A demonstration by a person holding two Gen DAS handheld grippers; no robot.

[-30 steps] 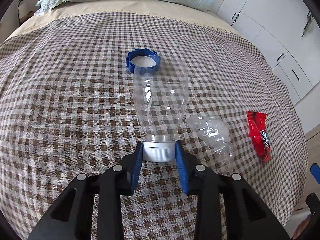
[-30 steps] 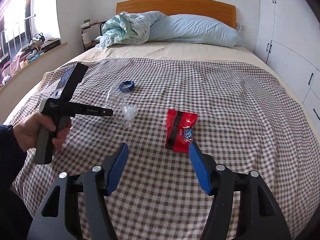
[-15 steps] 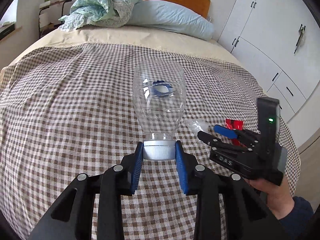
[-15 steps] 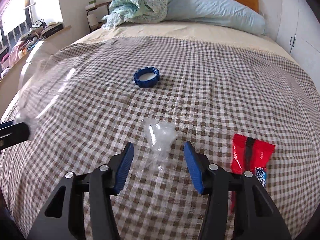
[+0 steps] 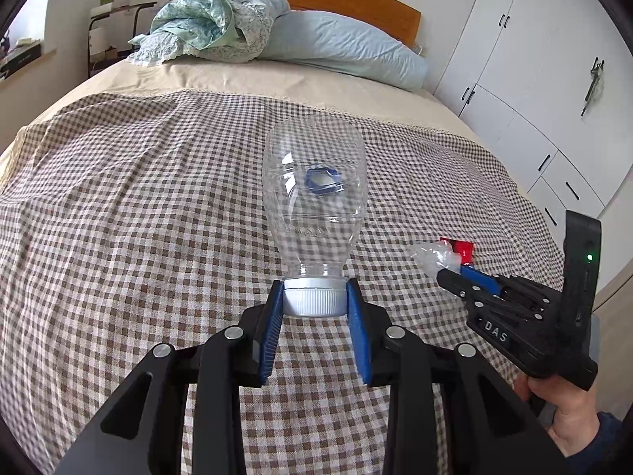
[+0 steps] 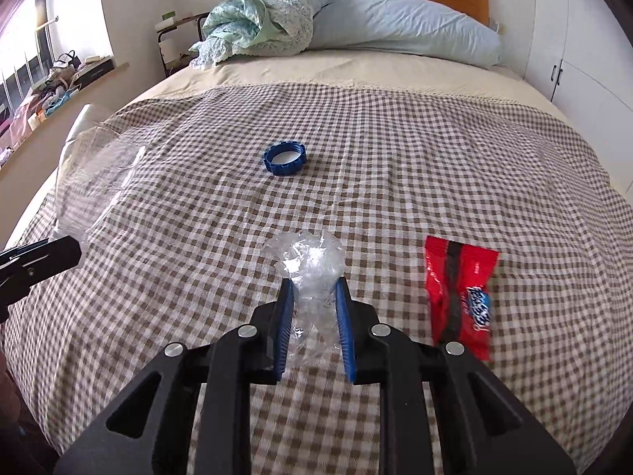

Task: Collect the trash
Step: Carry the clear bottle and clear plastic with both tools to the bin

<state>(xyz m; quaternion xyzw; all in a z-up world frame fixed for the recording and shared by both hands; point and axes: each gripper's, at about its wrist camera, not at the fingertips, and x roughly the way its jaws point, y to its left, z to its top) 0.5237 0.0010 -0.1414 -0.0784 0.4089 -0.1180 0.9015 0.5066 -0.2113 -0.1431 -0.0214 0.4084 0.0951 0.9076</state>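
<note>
Checked brown-and-cream bedspread (image 6: 395, 166) carries the litter, and at its near part the crumpled clear plastic wrapper (image 6: 312, 261) sits between the blue pads of the right hand-held gripper (image 6: 314, 297), whose jaws have just been closing and now pinch its tail, likely to lift it without crushing. Beside it lies a red snack packet (image 6: 459, 293); farther off, a blue ridged ring-shaped lid (image 6: 285, 157). The left hand-held gripper (image 5: 314, 297) clamps a clear plastic bottle (image 5: 314, 194) by its white cap, clear of the bed.
</note>
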